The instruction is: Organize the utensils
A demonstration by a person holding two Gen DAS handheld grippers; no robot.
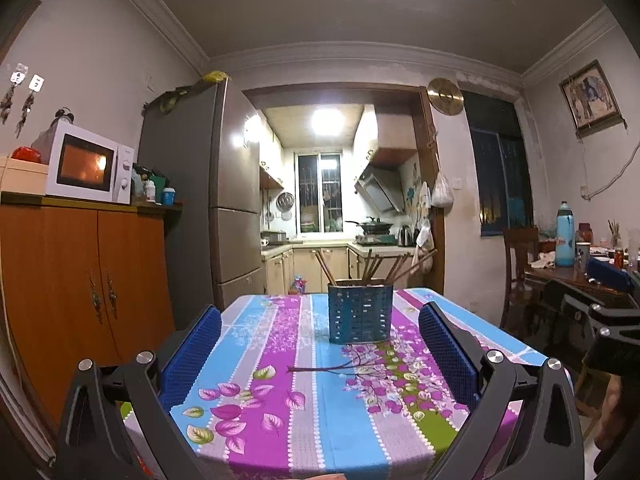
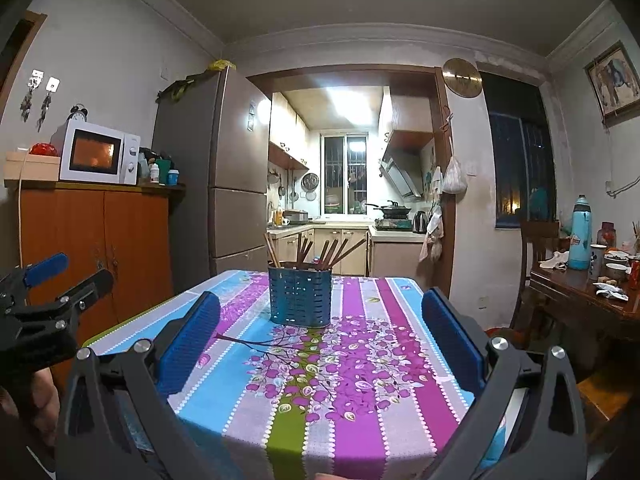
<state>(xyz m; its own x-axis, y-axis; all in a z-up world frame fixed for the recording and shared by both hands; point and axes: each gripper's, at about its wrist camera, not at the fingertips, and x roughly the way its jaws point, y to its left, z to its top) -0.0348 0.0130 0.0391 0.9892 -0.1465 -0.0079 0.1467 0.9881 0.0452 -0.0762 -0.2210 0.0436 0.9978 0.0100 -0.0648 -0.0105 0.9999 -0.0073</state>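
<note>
A blue slotted utensil holder (image 1: pixel 360 314) stands upright on the table (image 1: pixel 280 380), on the far half of its flowered, striped tablecloth (image 2: pixel 360 380). A bunch of dark wooden chopsticks (image 1: pixel 372 266) leans out of the holder's top, fanning left and right. One single chopstick (image 1: pixel 324 368) lies flat on the cloth just in front of the holder, on the near side, its far end close to the holder's base; in the right wrist view the same stick (image 2: pixel 248 343) runs toward the holder's left front corner.

The left gripper (image 1: pixel 320 320) hangs above the near part of the table, its blue padded fingers (image 1: pixel 192 356) spread wide with nothing between them; the holder and the loose chopstick both show in the gap. The right gripper (image 2: pixel 320 312) is likewise above the near edge, fingers (image 2: pixel 452 340) wide apart and empty, the holder sitting slightly left of the middle of its gap. In the right wrist view the left gripper appears at the left edge, left of the holder and off the table.

Behind the holder a doorway opens into a lit kitchen (image 1: pixel 332 200). Left of the holder stand a tall grey fridge (image 1: pixel 212 200) and an orange wooden cabinet (image 1: pixel 80 280) with a white microwave (image 1: pixel 88 168) on top. Well to the right of the holder is a dark wooden table (image 2: pixel 584 292) crowded with bowls and a blue bottle (image 2: pixel 580 236).
</note>
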